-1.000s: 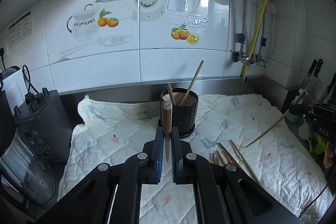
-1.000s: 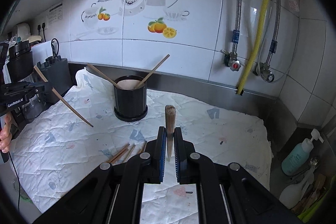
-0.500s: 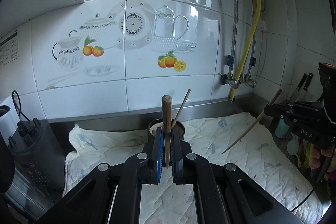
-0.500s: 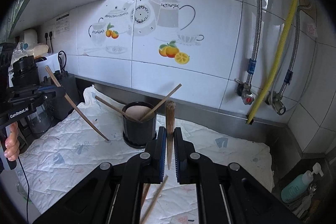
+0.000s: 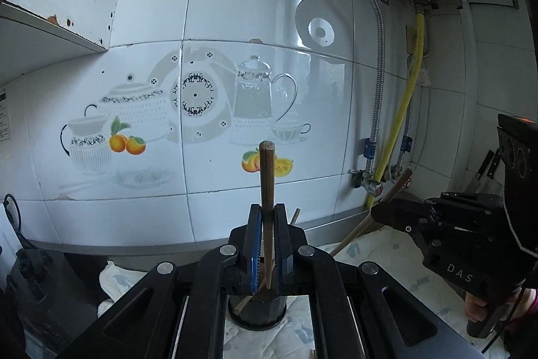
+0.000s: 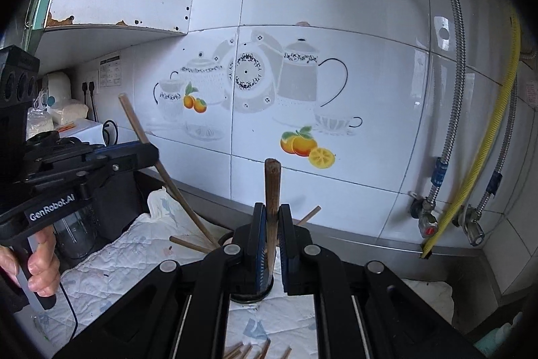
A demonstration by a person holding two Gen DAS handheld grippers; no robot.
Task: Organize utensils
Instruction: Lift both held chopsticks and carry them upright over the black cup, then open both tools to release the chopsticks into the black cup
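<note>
White tiled wall (image 5: 235, 5) with teapot decal behind everything. Quilted cloth (image 6: 111, 261) covers the counter. Black holder (image 5: 257, 312) sits on the cloth below both grippers, sticks leaning inside. Left gripper (image 5: 267, 244) clamps one chopstick (image 5: 266, 190) upright above holder. Right gripper (image 6: 271, 241) clamps another chopstick (image 6: 272, 190), just above holder. Loose chopsticks (image 6: 255, 350) lie on cloth near holder.
</note>
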